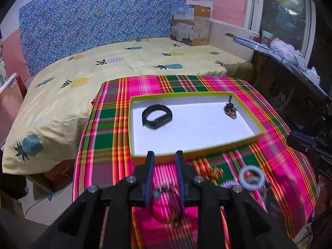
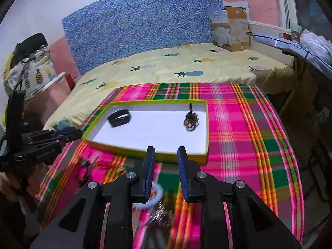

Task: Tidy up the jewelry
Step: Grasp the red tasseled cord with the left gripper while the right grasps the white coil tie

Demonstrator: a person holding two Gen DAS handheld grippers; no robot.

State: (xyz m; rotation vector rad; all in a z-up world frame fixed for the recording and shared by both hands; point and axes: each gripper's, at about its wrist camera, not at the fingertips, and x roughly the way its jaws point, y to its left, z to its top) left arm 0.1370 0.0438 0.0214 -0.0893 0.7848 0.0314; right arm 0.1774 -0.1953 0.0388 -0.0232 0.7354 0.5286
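We see a shallow box with a lime-green rim and white floor on the plaid cloth. Inside it lie a black band towards the left and a dark beaded piece near the far right corner, well apart.

Our left gripper hangs over the cloth on the near side of the box, jaws apart, nothing between the pads. Below it lies a thin dark bangle; to its right lie a small gold piece and a white coiled band.

Our right gripper also stands with jaws apart and empty. Blur keeps us from naming the pieces under it, possibly the same white coil.

The pineapple-print bed lies behind.
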